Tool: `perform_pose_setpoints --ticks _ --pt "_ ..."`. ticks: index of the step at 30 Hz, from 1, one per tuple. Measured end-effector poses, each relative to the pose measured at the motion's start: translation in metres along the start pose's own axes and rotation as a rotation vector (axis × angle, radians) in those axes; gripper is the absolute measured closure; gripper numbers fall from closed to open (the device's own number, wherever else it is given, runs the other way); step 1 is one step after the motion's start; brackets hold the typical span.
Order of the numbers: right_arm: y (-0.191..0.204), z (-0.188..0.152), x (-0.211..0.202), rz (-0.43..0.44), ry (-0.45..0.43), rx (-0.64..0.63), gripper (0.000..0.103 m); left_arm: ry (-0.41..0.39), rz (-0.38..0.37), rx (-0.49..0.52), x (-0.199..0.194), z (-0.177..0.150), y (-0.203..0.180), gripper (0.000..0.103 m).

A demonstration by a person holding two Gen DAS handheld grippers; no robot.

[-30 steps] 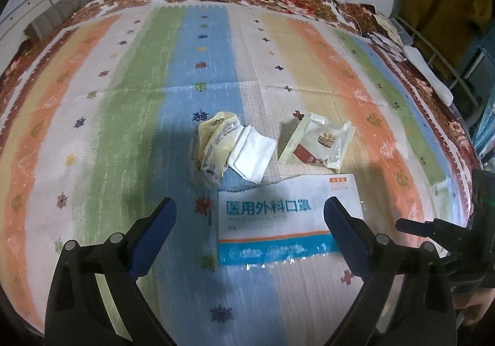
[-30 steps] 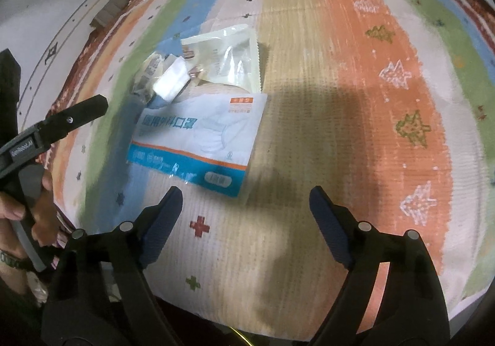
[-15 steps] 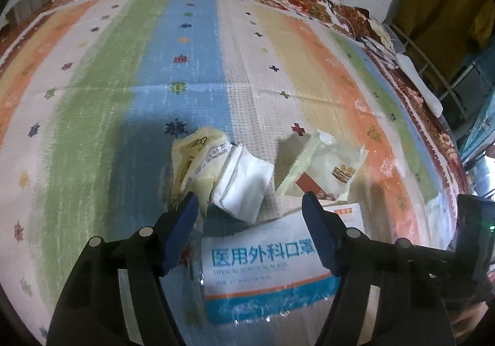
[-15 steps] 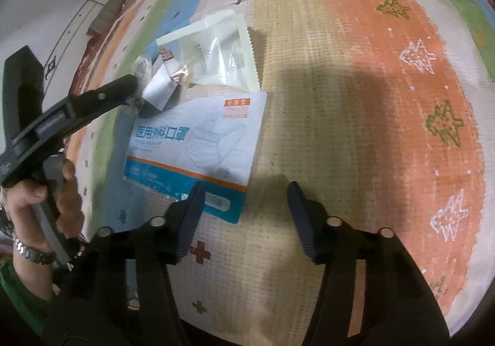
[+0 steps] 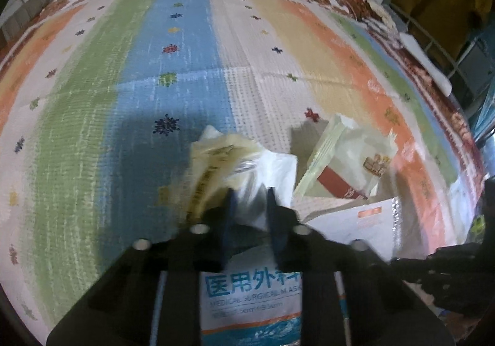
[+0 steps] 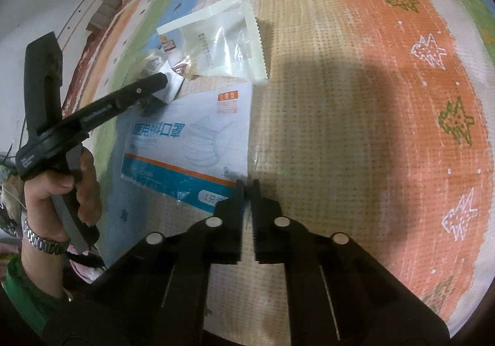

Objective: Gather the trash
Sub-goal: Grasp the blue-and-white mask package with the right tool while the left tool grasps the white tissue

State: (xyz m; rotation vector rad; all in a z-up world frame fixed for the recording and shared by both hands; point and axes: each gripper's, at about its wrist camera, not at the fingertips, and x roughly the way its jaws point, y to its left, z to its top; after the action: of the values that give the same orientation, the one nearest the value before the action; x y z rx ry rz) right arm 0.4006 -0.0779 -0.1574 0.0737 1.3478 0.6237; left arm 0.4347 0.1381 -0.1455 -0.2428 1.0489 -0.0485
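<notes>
Three pieces of trash are lying close together on a striped mat point(image 5: 191, 74), and none is looking collected yet. The largest, a mask packet point(image 6: 191, 135), is sitting flat at the centre of the right view; the right gripper point(image 6: 246, 183) is pinching its clear corner at the packet's 5 o'clock. At the packet's 12 o'clock, a snack wrapper point(image 6: 222, 40) is lying untouched. The smallest, a crumpled wad point(image 5: 244, 166) at the packet's 11 o'clock, is being squeezed by the left gripper point(image 5: 249, 194). A second ago both grippers were hanging wide open, short of the trash; now both are clamping down, each on its own piece. Lifting and carrying are remaining.
</notes>
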Motion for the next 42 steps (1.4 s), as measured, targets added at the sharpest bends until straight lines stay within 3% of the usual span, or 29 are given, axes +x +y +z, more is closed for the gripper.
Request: perform_pose_setpoints --ticks 9,20,29,42 --pt "0.016 0.004 -0.014 -0.048 -0.022 -0.061 0.103 -0.031 0.069 -0.031 -0.024 0.005 0.009 0.099" --pt "0.038 0.001 -0.04 -0.088 -0.063 -0.132 0.103 -0.044 0.07 -0.063 -0.06 0.003 0.013 0.099" --pt "0.056 -0.014 -0.082 -0.135 -0.144 -0.212 0.103 -0.098 0.079 -0.097 -0.112 0.002 0.003 0.1" --pt "0.088 -0.058 -0.136 -0.201 -0.247 -0.33 0.103 -0.138 0.063 -0.107 -0.182 -0.045 -0.014 0.1"
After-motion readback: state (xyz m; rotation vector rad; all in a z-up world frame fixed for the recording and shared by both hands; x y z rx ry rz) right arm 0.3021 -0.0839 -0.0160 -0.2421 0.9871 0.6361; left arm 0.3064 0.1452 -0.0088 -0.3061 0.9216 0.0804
